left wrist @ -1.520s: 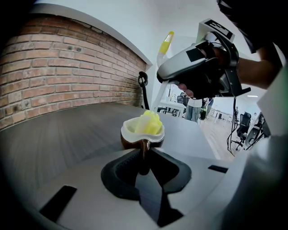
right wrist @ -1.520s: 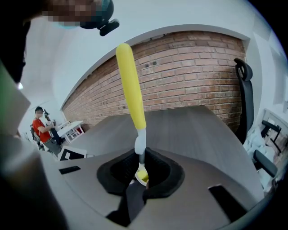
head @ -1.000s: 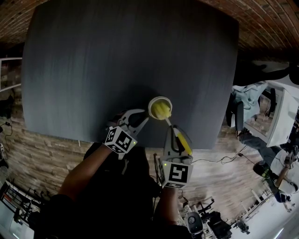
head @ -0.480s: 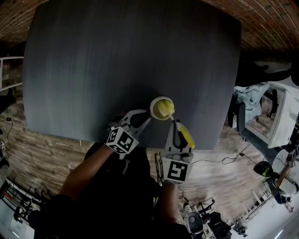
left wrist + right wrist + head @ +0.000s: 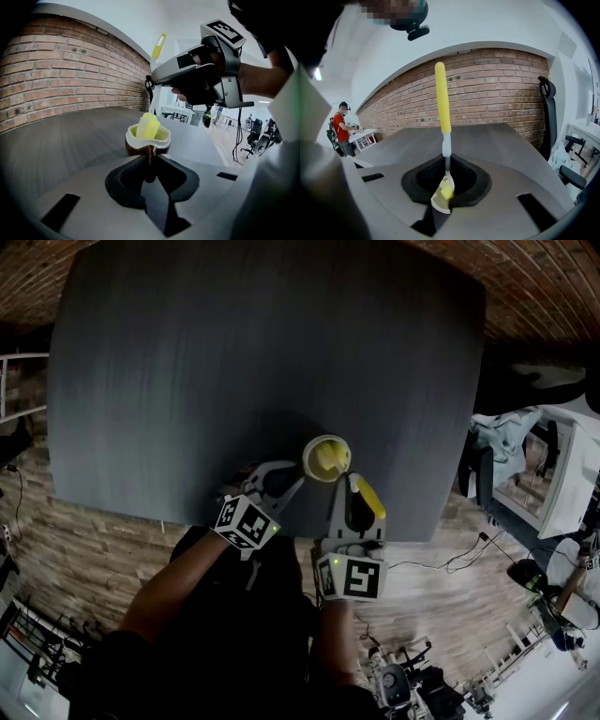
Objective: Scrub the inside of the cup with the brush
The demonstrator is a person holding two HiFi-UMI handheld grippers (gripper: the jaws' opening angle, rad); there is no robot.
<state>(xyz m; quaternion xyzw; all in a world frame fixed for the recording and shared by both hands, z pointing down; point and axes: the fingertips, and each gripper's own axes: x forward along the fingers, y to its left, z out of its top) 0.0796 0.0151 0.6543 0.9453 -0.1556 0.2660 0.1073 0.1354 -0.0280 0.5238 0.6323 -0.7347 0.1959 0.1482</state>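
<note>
A brown cup [image 5: 326, 457] with a white rim and a yellow-green inside [image 5: 148, 138] stands near the front edge of the dark table [image 5: 234, 352]. My left gripper [image 5: 292, 482] [image 5: 150, 161] is shut on the cup's thin handle. The brush's yellow sponge head [image 5: 147, 125] sits inside the cup and pokes above the rim. My right gripper [image 5: 345, 486] [image 5: 446, 176] [image 5: 151, 85] is shut on the brush's thin shaft just over the cup. The yellow brush handle [image 5: 442, 98] [image 5: 372, 500] rises behind the jaws. Below them shows the cup's rim with the sponge [image 5: 446, 191].
The table's front edge [image 5: 309, 532] runs just under both grippers. A brick wall [image 5: 497, 93] lies beyond the table. An office chair [image 5: 548, 117] stands at the right. A person in red [image 5: 341, 133] stands by white desks far left.
My right gripper has shifted a little left toward the cup and rolled. The brush handle now stands steeper, and the sponge sits deeper inside the cup. Left gripper and cup kept still.
</note>
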